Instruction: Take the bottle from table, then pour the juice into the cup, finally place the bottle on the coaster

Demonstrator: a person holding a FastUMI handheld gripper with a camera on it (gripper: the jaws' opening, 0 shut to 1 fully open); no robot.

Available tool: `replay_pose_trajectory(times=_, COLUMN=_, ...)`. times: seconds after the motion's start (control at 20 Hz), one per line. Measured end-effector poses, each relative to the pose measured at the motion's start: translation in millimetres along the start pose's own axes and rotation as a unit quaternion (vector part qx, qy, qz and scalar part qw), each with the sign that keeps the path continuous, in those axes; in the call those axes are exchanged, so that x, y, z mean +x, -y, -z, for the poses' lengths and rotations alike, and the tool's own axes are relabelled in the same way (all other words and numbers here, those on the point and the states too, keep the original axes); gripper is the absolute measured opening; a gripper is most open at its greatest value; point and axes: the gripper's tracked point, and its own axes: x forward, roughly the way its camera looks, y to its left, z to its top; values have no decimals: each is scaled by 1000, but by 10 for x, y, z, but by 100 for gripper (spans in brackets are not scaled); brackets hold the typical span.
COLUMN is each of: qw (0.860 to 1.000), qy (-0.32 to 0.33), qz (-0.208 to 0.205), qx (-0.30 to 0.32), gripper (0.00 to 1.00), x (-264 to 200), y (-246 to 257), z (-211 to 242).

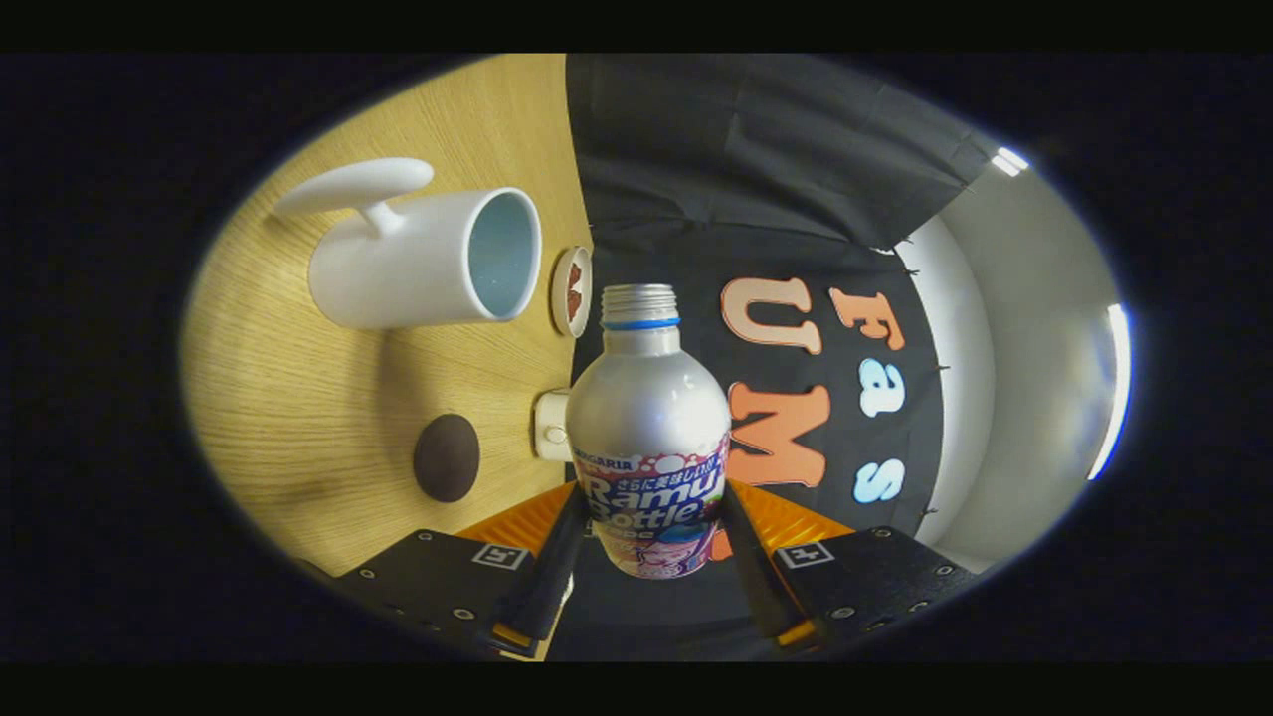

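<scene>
The gripper clamps both fingers on the label of the aluminium juice bottle, rolled sideways, probably for pouring. The uncapped neck sits to the right of the white cup, whose visible interior looks empty. The dark round coaster lies bare on the wooden table.

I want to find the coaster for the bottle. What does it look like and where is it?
Start at the wooden table and find the big white cup. Near it lies the coaster, beside the bottle that the hand-held gripper is shut on. It is a dark brown, flat, plain round disc, unlike the paler small things nearby.
</scene>
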Motion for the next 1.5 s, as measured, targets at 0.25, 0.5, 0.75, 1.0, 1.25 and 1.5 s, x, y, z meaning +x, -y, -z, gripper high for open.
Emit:
replay_pose_trajectory(times=0.25, qw=1000, qy=5, qz=-5, qx=-21, gripper=75, x=-9, y=19, z=-24)
replay_pose_trajectory(times=0.5, qw=999, qy=9, qz=-10, qx=-42, gripper=75, x=4, y=33, z=-18)
replay_pose_trajectory(times=0.75, qw=998, qy=10, qz=-10, qx=-57, gripper=75, x=-4, y=56, z=-32)
replay_pose_trajectory(times=1.0, qw=998, qy=10, qz=-6, qx=-67, gripper=75, x=44, y=90, z=-18)
replay_pose_trajectory(times=1.25, qw=997, qy=10, qz=-6, qx=-76, gripper=75, x=75, y=96, z=9)
replay_pose_trajectory(times=1.5, qw=996, qy=12, qz=-1, qx=-85, gripper=75, x=95, y=114, z=18)
